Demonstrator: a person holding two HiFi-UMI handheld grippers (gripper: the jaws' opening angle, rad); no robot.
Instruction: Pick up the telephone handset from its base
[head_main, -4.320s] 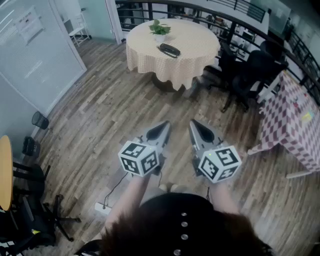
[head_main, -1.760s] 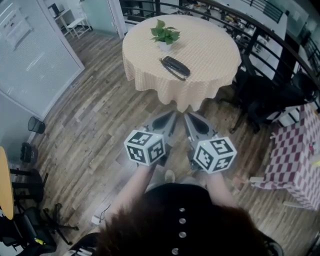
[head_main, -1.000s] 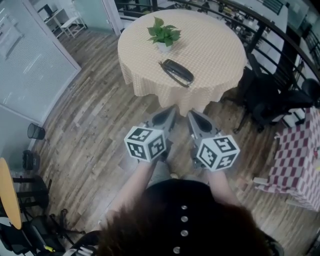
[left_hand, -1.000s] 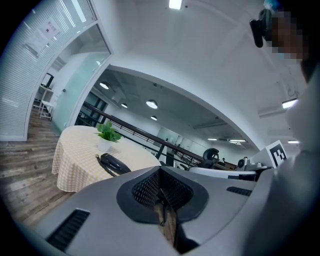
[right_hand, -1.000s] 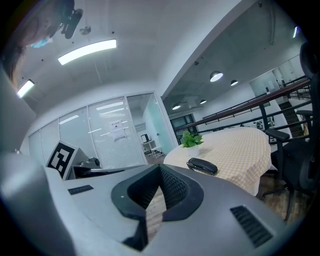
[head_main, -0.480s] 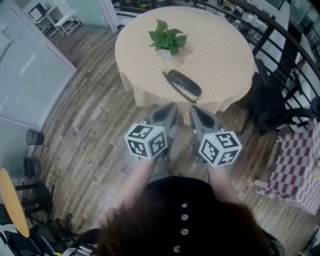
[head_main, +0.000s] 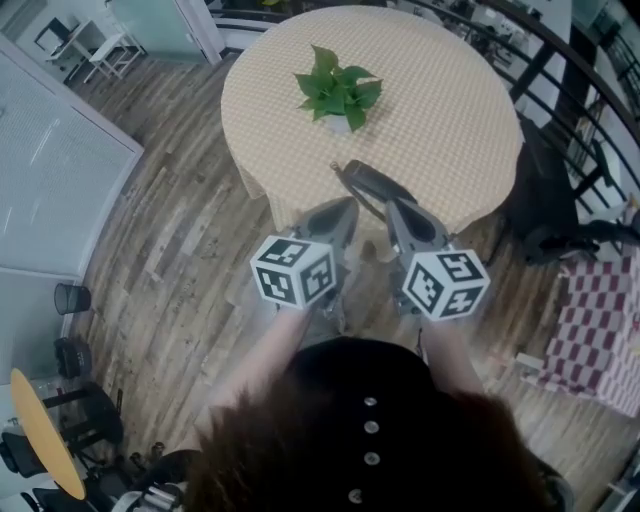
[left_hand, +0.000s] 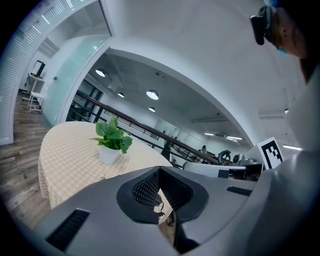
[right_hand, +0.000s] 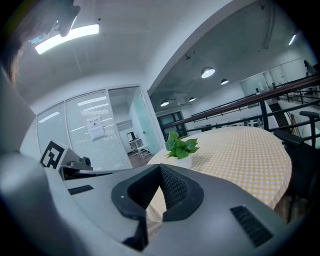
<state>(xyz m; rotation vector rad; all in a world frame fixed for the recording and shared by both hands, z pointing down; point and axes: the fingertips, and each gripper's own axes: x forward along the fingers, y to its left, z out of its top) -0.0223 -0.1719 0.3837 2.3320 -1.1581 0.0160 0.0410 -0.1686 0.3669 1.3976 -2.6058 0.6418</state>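
The dark telephone (head_main: 366, 181) lies on a round table with a yellow checked cloth (head_main: 450, 100), near its front edge, handset resting on the base. My left gripper (head_main: 344, 207) and right gripper (head_main: 399, 206) are held side by side, pointing at the table's near edge. The right one's tip covers part of the telephone. Both are shut and hold nothing. In the left gripper view, the left gripper (left_hand: 160, 172) shows its jaws closed together; so does the right gripper (right_hand: 160, 167) in the right gripper view. The telephone is hidden behind the jaws in both.
A potted green plant (head_main: 338, 90) (left_hand: 111, 140) (right_hand: 182, 147) stands behind the telephone. Black office chairs (head_main: 548, 205) and a black railing (head_main: 560, 50) flank the table's right side. A red-checked table (head_main: 600, 330) is at the right, a glass partition (head_main: 50, 150) at the left.
The person has walked up to the round table. Both grippers travelled forward together; their tips now overlap its near edge and the telephone. Both stayed shut.
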